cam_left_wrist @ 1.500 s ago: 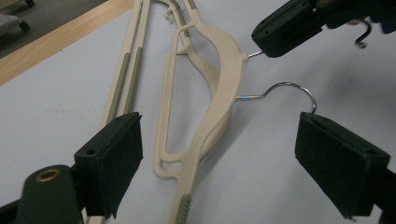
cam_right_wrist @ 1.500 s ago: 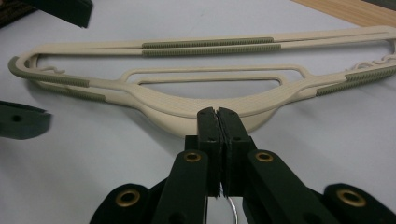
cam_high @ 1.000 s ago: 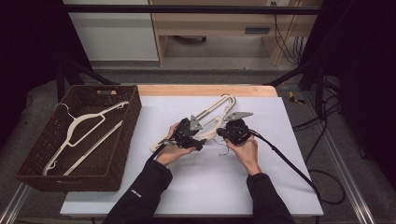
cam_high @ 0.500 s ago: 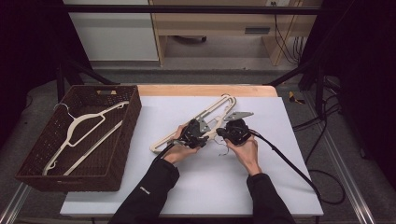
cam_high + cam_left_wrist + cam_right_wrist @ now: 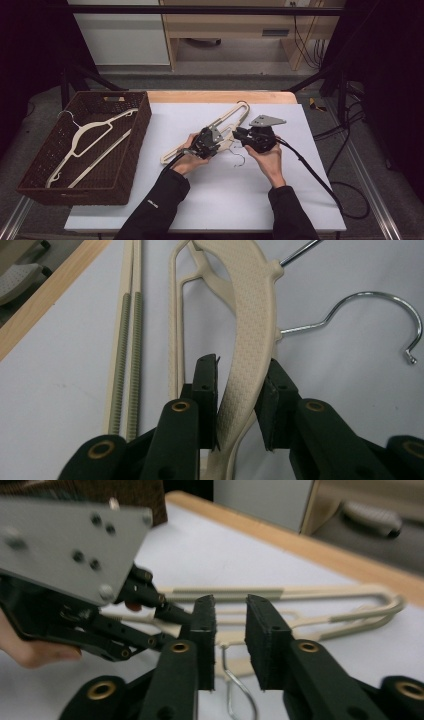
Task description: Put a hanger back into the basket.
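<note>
While your left tool (image 5: pixel 235 390) pinches the beige hanger's (image 5: pixel 248 315) shoulder mid-frame on the table (image 5: pixel 280 195), right tool (image 5: pixel 230 630) gapes narrowly, empty, just opened. Light, stiff plastic; grip textured arm.

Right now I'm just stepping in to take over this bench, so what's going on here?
A person is sorting cream hangers with a claw in each hand. The left claw has just been closing on the shoulder of a hanger lying on the white table. The right claw has just been opening, with a hanger's wire hook below it and nothing gripped. One hanger in the basket lies inside the brown basket.
</note>
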Tool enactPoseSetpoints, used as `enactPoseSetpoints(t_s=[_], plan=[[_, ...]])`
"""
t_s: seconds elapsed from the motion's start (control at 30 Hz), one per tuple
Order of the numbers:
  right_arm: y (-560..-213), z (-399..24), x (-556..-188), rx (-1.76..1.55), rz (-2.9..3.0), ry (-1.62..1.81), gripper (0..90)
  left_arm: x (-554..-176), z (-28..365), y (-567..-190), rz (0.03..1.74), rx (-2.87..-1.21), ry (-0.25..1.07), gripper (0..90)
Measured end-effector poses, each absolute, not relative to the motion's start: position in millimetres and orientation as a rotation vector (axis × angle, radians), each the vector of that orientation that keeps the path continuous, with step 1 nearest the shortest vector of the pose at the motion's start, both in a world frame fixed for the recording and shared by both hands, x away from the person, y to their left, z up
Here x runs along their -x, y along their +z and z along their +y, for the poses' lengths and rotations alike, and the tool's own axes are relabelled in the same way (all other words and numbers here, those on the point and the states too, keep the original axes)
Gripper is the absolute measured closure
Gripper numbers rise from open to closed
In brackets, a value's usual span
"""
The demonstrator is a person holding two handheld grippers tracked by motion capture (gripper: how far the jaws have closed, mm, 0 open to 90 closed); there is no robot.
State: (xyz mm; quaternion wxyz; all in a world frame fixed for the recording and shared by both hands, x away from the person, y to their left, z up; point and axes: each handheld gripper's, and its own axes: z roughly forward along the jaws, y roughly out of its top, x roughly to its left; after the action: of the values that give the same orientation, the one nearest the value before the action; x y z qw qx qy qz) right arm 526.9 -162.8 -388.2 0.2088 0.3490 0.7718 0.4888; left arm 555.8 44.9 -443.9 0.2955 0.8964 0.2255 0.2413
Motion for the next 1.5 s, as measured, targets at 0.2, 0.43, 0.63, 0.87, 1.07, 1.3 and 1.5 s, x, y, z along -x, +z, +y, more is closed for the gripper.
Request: enactPoseSetpoints(t_s=[0.2, 0.43, 0.63, 0.87, 1.07, 1.3, 1.5], plan=[[-367, -192, -510, -0.984, 2.061, 1.407, 51.2, -556, 58, -428, 0.611, -2.340, 0.675, 76.9], [-378, -217, -494, -1.015, 2.042, 1.433, 27.9, -562, 79, -410, 0.668, -2.272, 0.737, 84.2], [-385, -222, -483, -1.023, 2.051, 1.443, 20.1, -570, 98, -398, 0.713, -2.236, 0.730, 86.0], [-390, -221, -470, -1.022, 2.058, 1.415, 12.6, -554, 114, -376, 0.724, -2.196, 0.697, 86.2], [-387, -223, -459, -1.006, 2.037, 1.448, 10.5, -534, 138, -348, 0.730, -2.109, 0.628, 86.3], [-392, -231, -452, -1.035, 2.042, 1.442, 9.9, -505, 164, -318, 0.666, -2.081, 0.582, 86.3], [-393, -233, -448, -1.026, 2.037, 1.457, 9.3, -486, 182, -296, 0.623, -2.067, 0.558, 86.3]])
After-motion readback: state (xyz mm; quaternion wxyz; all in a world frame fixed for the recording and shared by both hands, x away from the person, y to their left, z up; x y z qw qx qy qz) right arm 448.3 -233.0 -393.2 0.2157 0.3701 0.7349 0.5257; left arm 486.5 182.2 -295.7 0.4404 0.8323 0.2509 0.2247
